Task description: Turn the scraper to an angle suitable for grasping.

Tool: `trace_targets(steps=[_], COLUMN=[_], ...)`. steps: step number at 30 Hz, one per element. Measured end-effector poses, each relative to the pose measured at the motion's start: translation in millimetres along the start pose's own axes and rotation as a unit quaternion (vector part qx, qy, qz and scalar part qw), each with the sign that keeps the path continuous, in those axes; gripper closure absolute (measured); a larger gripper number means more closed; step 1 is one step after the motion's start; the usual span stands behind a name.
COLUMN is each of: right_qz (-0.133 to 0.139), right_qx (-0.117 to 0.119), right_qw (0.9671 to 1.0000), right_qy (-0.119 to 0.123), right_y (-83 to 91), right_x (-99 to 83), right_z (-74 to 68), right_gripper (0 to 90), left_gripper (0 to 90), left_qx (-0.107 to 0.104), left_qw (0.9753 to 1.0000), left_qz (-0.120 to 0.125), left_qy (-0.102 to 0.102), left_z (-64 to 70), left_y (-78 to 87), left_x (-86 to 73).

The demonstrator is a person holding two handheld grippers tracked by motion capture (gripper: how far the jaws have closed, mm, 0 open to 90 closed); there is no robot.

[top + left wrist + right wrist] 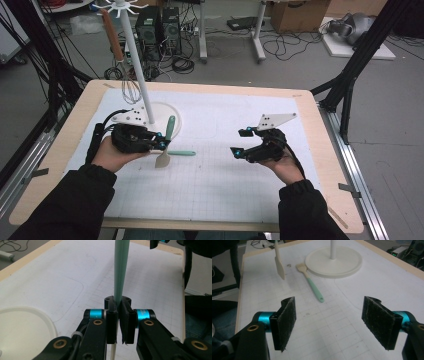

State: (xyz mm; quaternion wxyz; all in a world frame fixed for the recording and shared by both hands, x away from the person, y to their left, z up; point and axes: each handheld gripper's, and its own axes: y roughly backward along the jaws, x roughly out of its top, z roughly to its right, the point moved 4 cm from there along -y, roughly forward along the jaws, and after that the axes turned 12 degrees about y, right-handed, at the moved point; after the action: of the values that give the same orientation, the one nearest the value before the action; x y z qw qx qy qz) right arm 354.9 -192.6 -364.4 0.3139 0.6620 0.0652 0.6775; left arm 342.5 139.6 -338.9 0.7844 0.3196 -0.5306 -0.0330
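A spatula [167,141] with a mint-green handle and a cream blade is held off the table by the left gripper [161,140]. The handle is clamped between the two black jaws, which are closed tight on it, as is seen in the left gripper view, where the handle [120,270] rises straight up from between the pads. In the high view the spatula is tilted, its handle end raised over the edge of the round white base [165,112] of the stand and its blade hanging just in front of that base. In the right gripper view the blade [279,265] is seen lifted above the mat.

A second utensil, a brush [181,153] with a green handle, is laid flat on the white mat [210,185], just in front of the base and close beside the spatula's blade. In the right gripper view its bristle end [301,267] is turned towards the base [334,262].

From the middle of the base a white pole [134,55] is carried upward, with a whisk [129,90] hung near it on the far left side.

The right gripper [241,142] is held well to the right of the base, above the mat, with its jaws spread wide apart and nothing between them; both felt-covered pads [287,322] are seen bare in its own view.

The mat is spread on a wooden table [70,135].
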Motion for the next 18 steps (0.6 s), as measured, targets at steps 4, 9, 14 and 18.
trace_targets(steps=[4,9,14,18], right_qz=[-0.006,-0.009,-0.007,-0.007], right_qx=[-0.005,-0.013,-0.018,-0.022], right_qw=[0.9999,0.9997,0.9994,0.9993], right_qy=[-0.007,-0.018,-0.028,-0.03], right_y=[3.5,6.2,7.1,8.4], right_x=[-8.6,-18.5,-24.4,-27.3], right_z=[-0.1,-0.1,0.5,0.1], right_gripper=[25.6,25.3,24.0,23.5], left_gripper=[84.3,84.3,84.3,84.3], left_qx=[0.001,0.001,0.002,0.003], left_qw=[1.0,1.0,0.9999,0.9998], left_qz=[0.004,0.007,0.016,0.021], left_qy=[0.0,0.001,0.002,0.007], left_z=[-1.2,-3.9,-5.6,-8.2], left_y=[3.0,7.6,12.9,16.2], left_x=[2.1,5.6,8.0,10.4])
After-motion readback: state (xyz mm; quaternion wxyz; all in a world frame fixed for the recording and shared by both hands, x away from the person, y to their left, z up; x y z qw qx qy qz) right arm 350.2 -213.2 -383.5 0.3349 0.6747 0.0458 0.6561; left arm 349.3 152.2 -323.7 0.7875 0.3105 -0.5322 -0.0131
